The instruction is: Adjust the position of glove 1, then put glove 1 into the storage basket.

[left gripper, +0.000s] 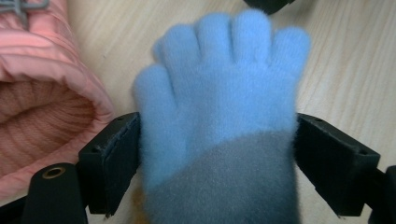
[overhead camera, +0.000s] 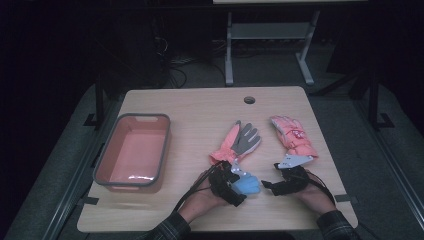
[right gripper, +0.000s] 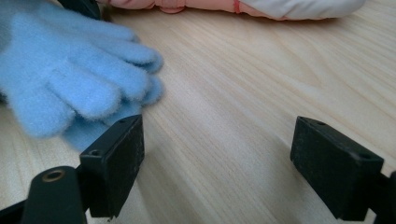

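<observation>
A fluffy blue glove [overhead camera: 248,185] with a grey cuff lies on the wooden table [overhead camera: 200,107] near the front edge. My left gripper [overhead camera: 237,188] stands open around it; in the left gripper view the glove [left gripper: 219,93] spans the gap between the two black jaws, fingers pointing away. My right gripper [overhead camera: 268,186] rests just right of it, open with only bare wood between its jaws [right gripper: 217,154]; the blue glove [right gripper: 70,70] lies off its left jaw. Two pink ski gloves lie farther back: one grey palm up [overhead camera: 240,141], one back up [overhead camera: 292,136].
An orange bin with a grey rim [overhead camera: 165,145] stands at the left of the table. The knit cuff of a pink glove [left gripper: 42,112] lies close beside my left jaw. A cable hole [overhead camera: 249,100] sits near the far edge.
</observation>
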A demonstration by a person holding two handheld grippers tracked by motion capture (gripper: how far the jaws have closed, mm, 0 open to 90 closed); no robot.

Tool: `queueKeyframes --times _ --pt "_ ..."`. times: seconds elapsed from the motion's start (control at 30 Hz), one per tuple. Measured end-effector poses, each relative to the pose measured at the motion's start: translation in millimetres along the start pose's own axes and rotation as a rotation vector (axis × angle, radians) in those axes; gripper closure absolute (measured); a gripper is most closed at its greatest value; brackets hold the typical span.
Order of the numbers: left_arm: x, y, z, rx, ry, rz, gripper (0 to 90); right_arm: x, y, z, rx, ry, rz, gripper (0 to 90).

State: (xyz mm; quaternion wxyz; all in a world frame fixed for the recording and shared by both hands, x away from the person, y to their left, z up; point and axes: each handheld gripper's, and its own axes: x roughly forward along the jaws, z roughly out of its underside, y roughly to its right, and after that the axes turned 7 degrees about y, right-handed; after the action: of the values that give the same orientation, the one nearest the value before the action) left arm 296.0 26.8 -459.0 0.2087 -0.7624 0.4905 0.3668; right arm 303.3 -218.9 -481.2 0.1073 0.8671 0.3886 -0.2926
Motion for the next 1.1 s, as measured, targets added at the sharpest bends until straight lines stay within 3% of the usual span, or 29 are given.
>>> queueKeyframes --times 0.13,0.5,0.8,1.0,1.1 --pt "0.2 0.6 0.4 0.012 0.005 -0.016 17.7 0.0 0.1 0.0 -0.001 0.000 0.000 17.0" --pt "-5.0 1.6 1.9 0.022 0.019 -0.022 40.0 0.1 0.0 0.0 -0.002 0.001 0.001 17.0" --pt "-8.6 0.9 0.8 0.037 0.002 -0.009 62.6 0.1 -0.1 0.0 -0.002 0.000 0.001 17.0" --pt "-9.6 -1.0 0.5 0.024 -0.002 0.004 70.0 0.1 -0.1 -0.1 -0.001 0.000 0.002 17.0" --pt "-11.3 -4.8 1.0 -0.009 0.005 0.034 70.9 0.1 -0.1 0.0 0.001 0.000 0.002 17.0"
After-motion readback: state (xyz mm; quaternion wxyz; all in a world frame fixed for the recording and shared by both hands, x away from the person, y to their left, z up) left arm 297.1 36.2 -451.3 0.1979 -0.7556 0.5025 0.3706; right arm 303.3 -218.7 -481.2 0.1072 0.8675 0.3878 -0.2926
